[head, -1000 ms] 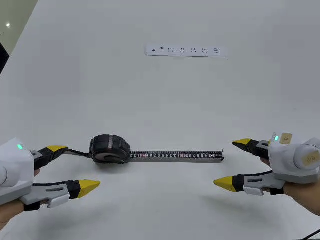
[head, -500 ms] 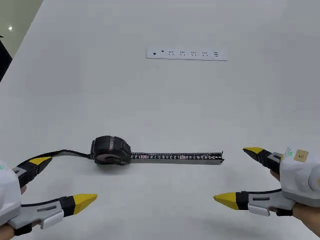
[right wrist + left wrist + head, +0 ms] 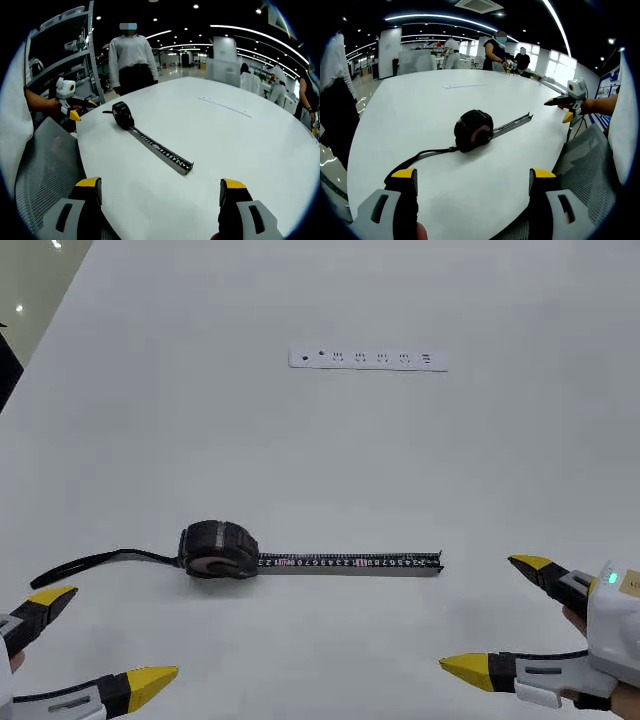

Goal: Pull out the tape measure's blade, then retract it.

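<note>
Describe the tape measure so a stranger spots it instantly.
On the large white table, toward the near edge, lies a round black tape measure case. A dark marked blade sticks out one side and a black strap trails from the other, unlike the flat white power strip farther back.

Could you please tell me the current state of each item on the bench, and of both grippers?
tape measure case: standing on its base, ungripped.
blade: pulled out, lying flat on the table, not retracted.
wrist strap: loose, trailing on the table away from the blade.
left gripper: open, empty, apart from the case.
right gripper: open, empty, apart from the blade's tip.
power strip: flat on the table, no plugs seen.
</note>
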{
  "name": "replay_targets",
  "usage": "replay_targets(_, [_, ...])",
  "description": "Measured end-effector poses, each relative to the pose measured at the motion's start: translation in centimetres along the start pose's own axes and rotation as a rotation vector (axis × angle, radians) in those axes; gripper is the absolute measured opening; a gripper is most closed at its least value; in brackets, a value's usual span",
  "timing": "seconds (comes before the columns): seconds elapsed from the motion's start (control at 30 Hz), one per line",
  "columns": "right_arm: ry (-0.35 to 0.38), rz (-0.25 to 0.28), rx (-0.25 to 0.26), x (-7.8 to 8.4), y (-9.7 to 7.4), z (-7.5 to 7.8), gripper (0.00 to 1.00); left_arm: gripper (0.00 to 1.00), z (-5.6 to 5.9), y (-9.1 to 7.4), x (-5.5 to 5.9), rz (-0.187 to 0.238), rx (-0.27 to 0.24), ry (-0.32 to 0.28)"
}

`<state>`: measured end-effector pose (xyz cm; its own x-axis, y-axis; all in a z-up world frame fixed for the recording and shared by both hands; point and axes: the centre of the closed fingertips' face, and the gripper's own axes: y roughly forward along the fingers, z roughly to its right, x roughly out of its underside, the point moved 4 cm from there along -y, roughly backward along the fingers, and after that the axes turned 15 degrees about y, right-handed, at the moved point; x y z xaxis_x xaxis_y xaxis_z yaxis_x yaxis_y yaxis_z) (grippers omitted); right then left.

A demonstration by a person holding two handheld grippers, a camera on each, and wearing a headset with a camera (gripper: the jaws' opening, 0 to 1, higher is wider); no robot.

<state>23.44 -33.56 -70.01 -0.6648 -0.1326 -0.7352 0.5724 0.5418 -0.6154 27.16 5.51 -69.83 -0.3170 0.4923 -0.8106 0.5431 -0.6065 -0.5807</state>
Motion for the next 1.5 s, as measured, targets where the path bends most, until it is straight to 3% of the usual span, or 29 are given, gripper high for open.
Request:
replay_targets(0.57, [0.011, 0.0, 0.011, 0.4, -0.3, 0.3, 0.99, 0.88, 0.8, -0.1, 0.0, 0.007, 0.004, -0.022])
replay_targets(0.77, [0.009, 0.007, 0.013, 0.3, -0.3, 0.2, 0.99, 0.88, 0.9, 0.2, -0.6, 0.017, -0.003, -0.021])
replay_targets(1.03, [0.017, 0.016, 0.011, 0.3, -0.1, 0.0, 0.99, 0.89, 1.4, 1.6, -2.0, 0.032, -0.024, -0.041])
replay_targets(1.5, [0.025, 0.019, -0.003, 0.3, 0.3, -0.2, 0.99, 0.89, 2.4, 4.2, -3.2, 0.025, -0.011, -0.085])
